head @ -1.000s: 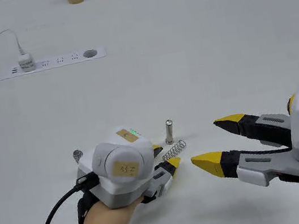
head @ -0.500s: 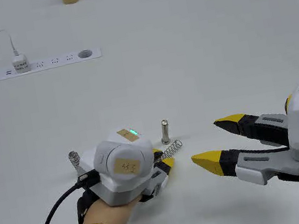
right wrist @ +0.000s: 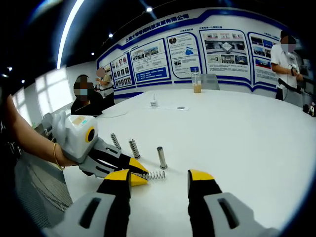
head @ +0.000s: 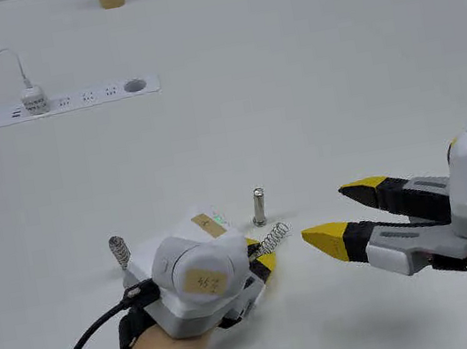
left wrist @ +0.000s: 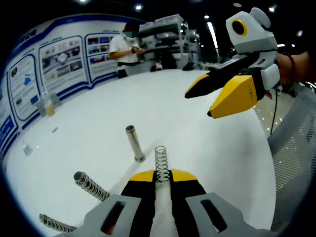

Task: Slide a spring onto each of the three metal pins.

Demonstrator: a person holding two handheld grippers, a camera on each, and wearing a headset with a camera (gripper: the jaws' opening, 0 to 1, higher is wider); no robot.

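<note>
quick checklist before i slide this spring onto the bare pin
1. Spring clamped in left gripper: ok.
2. Bare pin standing upright: ok.
3. Spring lined up above the pin's top: not ok, it sits beside the pin.
4. Right gripper open and off the pin: ok.
5. Two other pins already wearing springs: ok.
6. Spring's far end undamaged: cannot tell.
</note>
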